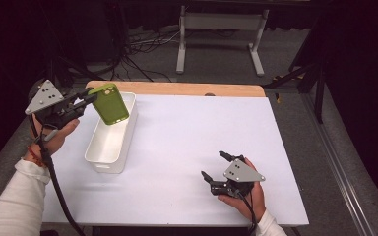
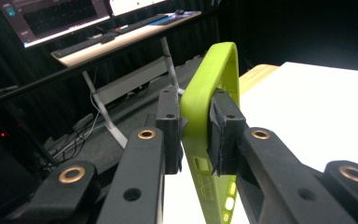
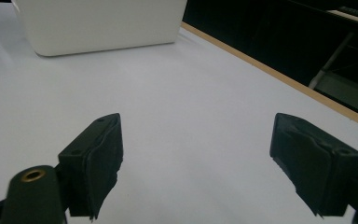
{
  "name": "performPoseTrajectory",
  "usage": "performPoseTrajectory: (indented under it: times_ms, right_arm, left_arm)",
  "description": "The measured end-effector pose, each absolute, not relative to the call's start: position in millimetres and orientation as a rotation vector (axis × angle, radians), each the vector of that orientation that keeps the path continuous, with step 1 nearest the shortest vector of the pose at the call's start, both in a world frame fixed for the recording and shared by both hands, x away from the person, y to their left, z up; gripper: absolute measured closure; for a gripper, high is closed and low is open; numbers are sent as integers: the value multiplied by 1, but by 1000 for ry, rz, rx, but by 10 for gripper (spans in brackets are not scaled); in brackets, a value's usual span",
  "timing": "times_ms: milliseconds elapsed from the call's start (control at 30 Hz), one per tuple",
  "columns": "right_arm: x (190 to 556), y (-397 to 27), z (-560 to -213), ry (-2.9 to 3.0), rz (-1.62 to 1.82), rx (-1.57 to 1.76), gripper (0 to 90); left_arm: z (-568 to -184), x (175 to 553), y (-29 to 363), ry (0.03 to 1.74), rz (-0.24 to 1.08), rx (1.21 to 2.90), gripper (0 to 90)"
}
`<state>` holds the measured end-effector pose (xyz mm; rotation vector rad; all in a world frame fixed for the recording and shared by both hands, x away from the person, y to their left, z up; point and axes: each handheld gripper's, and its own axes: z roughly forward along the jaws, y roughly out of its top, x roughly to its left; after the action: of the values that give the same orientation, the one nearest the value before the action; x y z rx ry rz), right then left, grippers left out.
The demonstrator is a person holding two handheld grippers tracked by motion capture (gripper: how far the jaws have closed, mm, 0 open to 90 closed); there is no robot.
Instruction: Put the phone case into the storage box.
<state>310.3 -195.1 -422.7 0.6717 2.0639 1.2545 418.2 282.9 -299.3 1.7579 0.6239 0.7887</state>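
1. Looking down from the high view, we see the left gripper (image 1: 89, 96) raised at the table's left edge, clamped on a green phone case (image 1: 109, 103).
2. We find the case held in the air, tilted, over the far end of a white bin (image 1: 100, 161) that stands on the left part of the white table (image 1: 192, 142).
3. In the left gripper view we watch the two pads (image 2: 223, 135) press the case's (image 2: 200, 98) rim from both sides, the case standing edge-on between them; its cutouts show lower down.
4. We see the right gripper (image 1: 214, 164) in a hand (image 1: 248, 194) resting low on the near right part of the table, well apart from the bin and the case.
5. In the right gripper view we see its jaws spread wide with bare white table (image 3: 191, 93) between them and nothing gripped; the bin (image 3: 98, 23) stands farther off at the top left.
6. We note a wooden strip (image 1: 177, 88) along the table's far edge.
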Motion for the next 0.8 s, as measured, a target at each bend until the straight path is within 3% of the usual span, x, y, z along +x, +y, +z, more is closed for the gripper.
performPoseTrajectory:
  times_ms: [800]
  right_arm:
    - [312,-192,-427,2094,1235,683,180]
  left_arm:
    - [-351,497,277,745,800,1892,767]
